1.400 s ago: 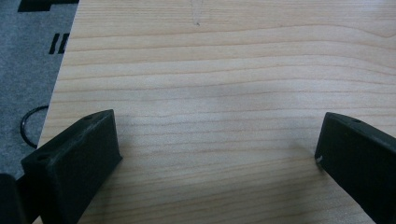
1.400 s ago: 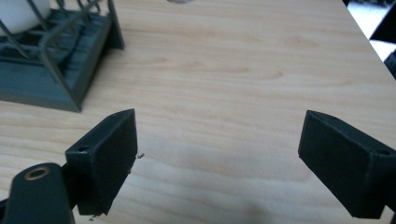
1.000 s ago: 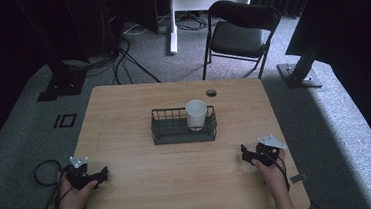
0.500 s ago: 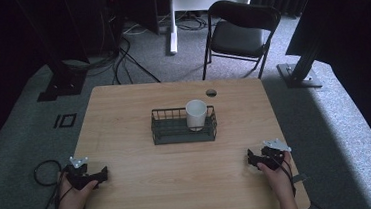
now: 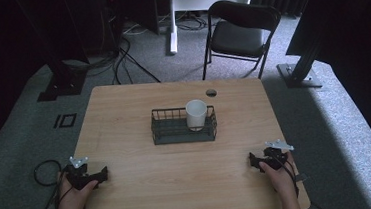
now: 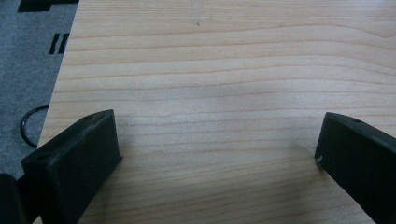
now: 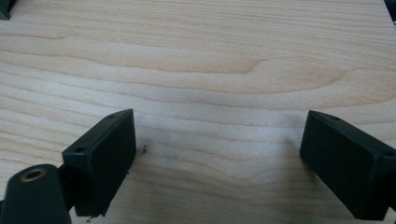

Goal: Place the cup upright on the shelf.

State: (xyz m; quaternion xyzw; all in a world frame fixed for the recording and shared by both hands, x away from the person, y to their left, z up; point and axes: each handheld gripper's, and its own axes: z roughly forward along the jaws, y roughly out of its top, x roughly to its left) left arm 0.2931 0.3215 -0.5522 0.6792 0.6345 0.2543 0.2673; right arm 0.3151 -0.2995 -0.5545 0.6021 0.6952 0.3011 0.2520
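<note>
A white cup [image 5: 196, 113] stands upright in the right part of a black wire basket [image 5: 175, 133] at the middle of the table [image 5: 123, 109], well apart from both tools. The left tool [image 5: 99, 175] rests near the table's front left edge, jaws wide. The right tool [image 5: 252, 160] sits near the front right edge, jaws wide too. Bare wood lies between them.

High view sits above the person's side, looking forward and down, taking in the whole wooden table [image 5: 180, 185], the floor and a chair [image 5: 238, 32] beyond. Left gripper view rides low, right down on the tabletop's left edge, grey carpet [image 6: 28, 70] alongside. Right gripper view hugs the bare wood just as closely. All 3 views share that tabletop.
</note>
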